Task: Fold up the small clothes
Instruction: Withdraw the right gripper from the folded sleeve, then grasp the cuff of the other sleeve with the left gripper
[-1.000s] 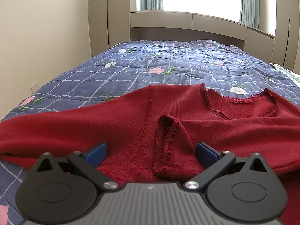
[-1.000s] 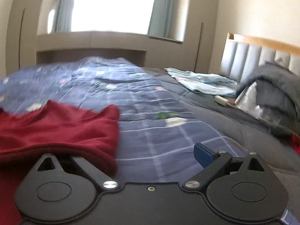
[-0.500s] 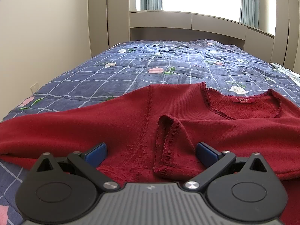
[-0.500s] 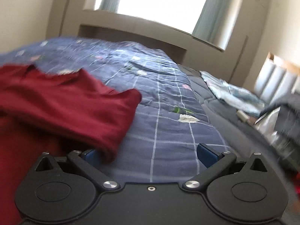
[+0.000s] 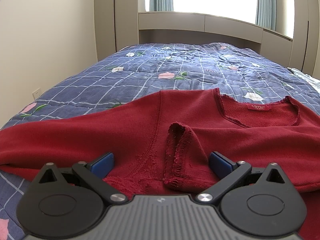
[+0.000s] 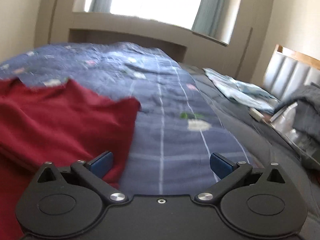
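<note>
Red sweater (image 5: 124,132) unmoved; right hand-held gripper (image 6: 161,163), spread like the left (image 5: 161,163), has swung rightward.

Sweater (image 5: 120,132) lies on quilt (image 5: 180,68), sleeve cuff (image 5: 178,156) folded across.

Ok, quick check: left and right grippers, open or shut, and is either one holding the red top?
Left gripper: open, holding nothing, low over the red top.
Right gripper: open, holding nothing, at the top's edge over the quilt.

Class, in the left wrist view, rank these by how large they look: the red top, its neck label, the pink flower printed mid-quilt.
1. red top
2. pink flower, though it lies farther away
3. neck label
</note>
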Action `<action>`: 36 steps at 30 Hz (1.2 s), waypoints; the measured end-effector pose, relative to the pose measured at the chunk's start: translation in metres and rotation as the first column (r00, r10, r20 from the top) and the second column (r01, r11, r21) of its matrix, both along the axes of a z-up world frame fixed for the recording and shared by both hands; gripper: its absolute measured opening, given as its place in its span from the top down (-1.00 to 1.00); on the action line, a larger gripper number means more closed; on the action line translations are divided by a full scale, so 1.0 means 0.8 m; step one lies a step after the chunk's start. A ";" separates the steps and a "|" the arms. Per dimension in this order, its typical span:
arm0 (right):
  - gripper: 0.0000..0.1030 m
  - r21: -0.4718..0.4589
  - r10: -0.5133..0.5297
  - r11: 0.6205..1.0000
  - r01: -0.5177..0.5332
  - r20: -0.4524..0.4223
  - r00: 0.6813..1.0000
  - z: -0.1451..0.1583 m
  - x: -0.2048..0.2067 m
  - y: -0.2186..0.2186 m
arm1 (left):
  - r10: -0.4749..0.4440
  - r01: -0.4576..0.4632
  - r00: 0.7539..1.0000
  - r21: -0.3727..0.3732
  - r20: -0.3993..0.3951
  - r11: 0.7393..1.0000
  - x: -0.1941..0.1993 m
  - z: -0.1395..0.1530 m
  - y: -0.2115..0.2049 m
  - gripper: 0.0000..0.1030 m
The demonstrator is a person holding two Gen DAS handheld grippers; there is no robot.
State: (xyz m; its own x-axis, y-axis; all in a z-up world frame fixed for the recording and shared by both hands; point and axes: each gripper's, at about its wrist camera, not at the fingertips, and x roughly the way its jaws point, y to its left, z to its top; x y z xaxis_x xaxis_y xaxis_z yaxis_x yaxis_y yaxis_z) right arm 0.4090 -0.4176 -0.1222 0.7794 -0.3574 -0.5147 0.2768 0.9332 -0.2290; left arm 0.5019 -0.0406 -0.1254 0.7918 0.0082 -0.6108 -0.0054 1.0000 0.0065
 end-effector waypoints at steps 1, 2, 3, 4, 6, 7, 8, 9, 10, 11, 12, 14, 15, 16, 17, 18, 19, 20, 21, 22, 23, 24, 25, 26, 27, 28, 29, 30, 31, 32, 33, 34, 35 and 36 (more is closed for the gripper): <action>-0.99 0.007 -0.007 1.000 0.007 0.001 1.000 -0.001 0.001 -0.002 | 0.000 0.000 1.000 -0.001 0.000 1.000 0.000 0.001 -0.001 -1.00; -0.99 0.006 -0.012 1.000 0.012 -0.003 1.000 0.000 0.003 -0.002 | 0.000 0.000 1.000 -0.001 0.001 1.000 0.000 0.001 -0.001 -1.00; -0.99 0.001 -0.014 1.000 0.014 -0.005 1.000 0.001 0.004 -0.001 | 0.001 -0.001 1.000 0.000 0.002 1.000 0.000 0.001 -0.001 -1.00; -0.99 -0.006 -0.014 1.000 0.014 0.003 1.000 0.005 0.004 0.001 | 0.000 0.000 1.000 -0.002 0.002 1.000 0.000 0.002 -0.001 -1.00; -0.99 -0.016 0.001 1.000 0.000 0.047 0.999 0.015 0.004 0.003 | -0.001 0.001 1.000 -0.016 0.005 1.000 0.000 0.002 0.002 -1.00; -0.99 -0.028 0.006 1.000 -0.004 0.066 0.998 0.022 0.008 0.004 | -0.001 0.001 1.000 -0.021 0.006 1.000 -0.001 0.001 0.003 -1.00; -0.99 -0.041 0.005 0.999 -0.002 0.081 0.997 0.027 0.014 0.004 | -0.001 0.001 1.000 -0.023 0.006 1.000 -0.001 0.001 0.003 -1.00; -0.99 -0.053 0.004 0.999 0.000 0.092 0.996 0.031 0.022 0.005 | -0.001 0.001 1.000 -0.022 0.007 1.000 -0.001 0.001 0.003 -1.00; -0.99 -0.064 0.011 0.998 -0.004 0.099 0.995 0.031 0.033 0.005 | -0.001 0.001 1.000 -0.021 0.007 1.000 -0.001 0.001 0.004 -1.00; -0.99 -0.073 0.016 0.997 -0.009 0.096 0.995 0.029 0.044 0.005 | -0.001 0.001 1.000 -0.020 0.007 1.000 -0.001 0.000 0.004 -1.00; -0.99 -0.081 0.017 0.997 -0.010 0.083 0.996 0.026 0.056 0.005 | -0.002 0.002 1.000 -0.022 0.007 1.000 -0.001 0.000 0.004 -1.00; -0.99 -0.082 0.006 0.997 -0.003 0.038 0.999 0.015 0.080 0.000 | -0.002 0.002 1.000 -0.021 0.008 1.000 -0.001 0.000 0.003 -1.00; -0.99 -0.078 0.003 0.997 -0.002 0.016 1.000 0.009 0.090 -0.002 | -0.002 0.002 1.000 -0.020 0.008 1.000 -0.001 0.000 0.003 -1.00; -0.99 -0.074 0.004 0.997 -0.005 -0.006 1.000 0.003 0.097 -0.003 | -0.002 0.002 1.000 -0.021 0.008 1.000 -0.001 0.000 0.003 -1.00; -0.99 -0.071 0.005 0.997 -0.006 -0.017 1.000 -0.001 0.099 -0.002 | -0.002 0.002 1.000 -0.023 0.008 1.000 -0.001 0.000 0.004 -0.99; -0.99 -0.071 0.001 0.997 -0.002 -0.013 1.000 0.001 0.099 -0.002 | -0.003 0.003 1.000 -0.028 0.008 1.000 -0.001 0.001 0.004 -0.99; -0.99 -0.074 -0.008 0.997 0.007 -0.003 1.000 0.007 0.096 0.000 | -0.007 0.007 1.000 -0.037 0.004 0.999 -0.002 0.003 0.006 -0.99; -0.99 -0.071 -0.011 0.997 0.011 0.009 1.000 0.013 0.090 0.004 | -0.015 0.014 1.000 -0.048 -0.003 0.999 -0.002 0.007 0.009 -0.99; -0.99 -0.060 0.003 0.998 -0.001 0.027 1.000 0.023 0.081 0.008 | -0.018 0.017 1.000 -0.065 -0.011 0.998 -0.004 0.016 0.016 -1.00; -0.99 -0.051 0.022 0.999 -0.019 0.041 0.999 0.030 0.072 0.014 | -0.016 0.015 1.000 -0.083 -0.004 0.996 -0.009 0.025 0.023 -1.00; -0.99 -0.044 0.041 0.998 -0.039 0.054 0.998 0.038 0.062 0.021 | -0.010 0.011 1.000 -0.100 0.011 0.995 -0.015 0.035 0.033 -1.00; -0.99 -0.035 0.061 0.998 -0.059 0.068 0.996 0.046 0.051 0.030 | 0.002 0.001 1.000 -0.115 0.024 0.993 -0.024 0.045 0.044 -1.00; -0.99 -0.023 0.089 0.996 -0.088 0.076 0.993 0.052 0.039 0.041 | 0.022 -0.018 0.999 -0.125 0.031 0.992 -0.032 0.057 0.057 -1.00; -0.99 -0.009 0.125 0.992 -0.125 0.076 0.989 0.057 0.028 0.053 | 0.045 -0.040 0.998 -0.134 0.035 0.990 -0.042 0.068 0.074 -1.00; -0.99 0.004 0.160 0.987 -0.161 0.076 0.984 0.060 0.016 0.067 | 0.068 -0.062 0.997 -0.141 0.036 0.988 -0.049 0.076 0.092 -1.00; -0.99 0.018 0.192 0.981 -0.194 0.075 0.979 0.062 0.005 0.081 | 0.093 -0.088 0.995 -0.145 0.032 0.986 -0.056 0.082 0.112 -1.00; -0.99 0.034 0.228 0.972 -0.231 0.072 0.971 0.063 -0.005 0.096 | 0.124 -0.119 0.992 -0.144 0.022 0.982 -0.063 0.086 0.136 -1.00; -0.99 0.052 0.264 0.962 -0.268 0.070 0.962 0.062 -0.016 0.111 | 0.153 -0.151 0.988 -0.139 0.009 0.979 -0.068 0.088 0.160 -1.00; -0.99 0.072 0.298 0.950 -0.303 0.067 0.952 0.061 -0.026 0.128 | 0.187 -0.186 0.982 -0.130 -0.004 0.974 -0.074 0.089 0.186 -1.00; -0.99 0.089 0.328 0.939 -0.333 0.061 0.943 0.060 -0.035 0.144 | 0.227 -0.227 0.974 -0.113 -0.017 0.967 -0.078 0.088 0.215 -1.00; -0.99 0.109 0.361 0.925 -0.365 0.057 0.931 0.057 -0.044 0.161 | 0.270 -0.271 0.962 -0.090 -0.026 0.958 -0.082 0.087 0.242 -1.00; -0.99 0.125 0.385 0.913 -0.389 0.053 0.921 0.055 -0.050 0.176 | 0.315 -0.317 0.948 -0.061 -0.032 0.947 -0.086 0.084 0.268 -1.00; -0.99 0.142 0.407 0.901 -0.410 0.050 0.912 0.052 -0.056 0.191 | 0.378 -0.379 0.925 -0.026 -0.039 0.925 -0.090 0.079 0.300 -1.00; -0.99 0.160 0.421 0.892 -0.423 0.045 0.906 0.050 -0.060 0.206 | 0.417 -0.418 0.908 -0.011 -0.043 0.908 -0.092 0.075 0.324 -1.00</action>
